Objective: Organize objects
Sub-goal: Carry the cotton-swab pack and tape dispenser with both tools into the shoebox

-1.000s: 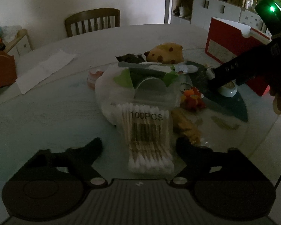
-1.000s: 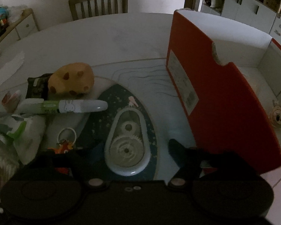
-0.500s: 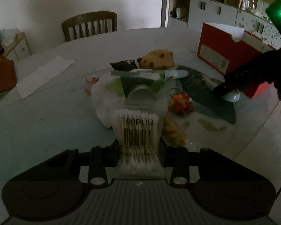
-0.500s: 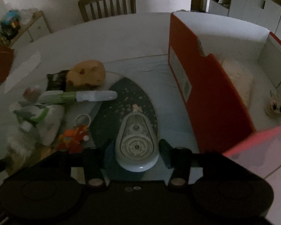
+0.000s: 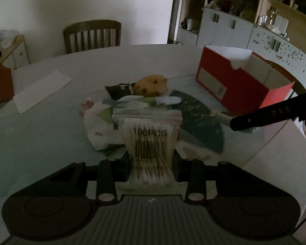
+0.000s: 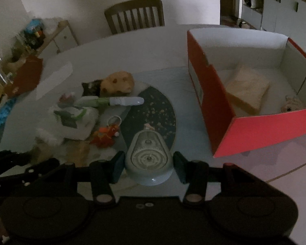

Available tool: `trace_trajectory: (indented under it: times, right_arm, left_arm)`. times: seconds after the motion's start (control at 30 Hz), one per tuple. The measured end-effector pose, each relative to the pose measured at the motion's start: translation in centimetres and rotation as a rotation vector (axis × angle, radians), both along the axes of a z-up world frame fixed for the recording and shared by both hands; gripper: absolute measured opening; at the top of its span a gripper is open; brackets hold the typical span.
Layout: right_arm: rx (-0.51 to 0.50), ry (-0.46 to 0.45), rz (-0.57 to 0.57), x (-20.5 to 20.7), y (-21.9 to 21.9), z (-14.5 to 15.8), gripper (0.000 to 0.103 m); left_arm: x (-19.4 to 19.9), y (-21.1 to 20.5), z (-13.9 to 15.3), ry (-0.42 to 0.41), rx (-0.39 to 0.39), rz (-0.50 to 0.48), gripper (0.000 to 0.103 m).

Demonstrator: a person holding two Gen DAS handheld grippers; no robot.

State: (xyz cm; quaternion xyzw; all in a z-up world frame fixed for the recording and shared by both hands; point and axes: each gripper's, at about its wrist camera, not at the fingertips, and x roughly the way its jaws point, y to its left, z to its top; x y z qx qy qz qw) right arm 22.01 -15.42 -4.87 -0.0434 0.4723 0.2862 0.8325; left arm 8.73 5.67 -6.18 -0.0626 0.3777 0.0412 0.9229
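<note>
Jaws on both grippers are clamped on cargo: left gripper [image 5: 151,163] pinches the cotton swab bag [image 5: 150,143] low on its pack, right gripper [image 6: 148,163] squeezes the correction tape dispenser [image 6: 148,159] across its wide end. Both items look lifted off the surface [image 5: 40,134]. Red box [image 6: 218,102] sits in the right half of the right wrist view, open top, a tan pad [image 6: 246,89] and a small toy [image 6: 291,104] already inside. Likely step: carry both to the box. Tips: clear the near red wall before descending, since the bag hangs floppy and could snag the rim. Release over bare floor of the box, one gripper at a time. Remaining pile [image 6: 85,112] stays left of centre.
</note>
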Motion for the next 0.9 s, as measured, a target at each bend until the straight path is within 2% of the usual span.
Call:
trace_trajectory:
  times: [0.33, 0.57, 0.9]
  right_arm:
    - [0.078, -0.066, -0.027, 0.4, -3.6, 3.5, 0.051]
    - [0.105, -0.120, -0.070, 2.1, -6.8, 5.1, 0.051]
    - [0.106, -0.173, -0.113, 5.4, -11.1, 5.8, 0.051]
  left_arm:
    - [1.5, -3.0, 2.9, -0.040, -0.022, -0.051, 0.037]
    - [4.7, -5.6, 4.8, -0.065, -0.036, -0.102, 0.037]
    - [9.9, -10.1, 6.7, -0.093, -0.008, -0.168, 0.037]
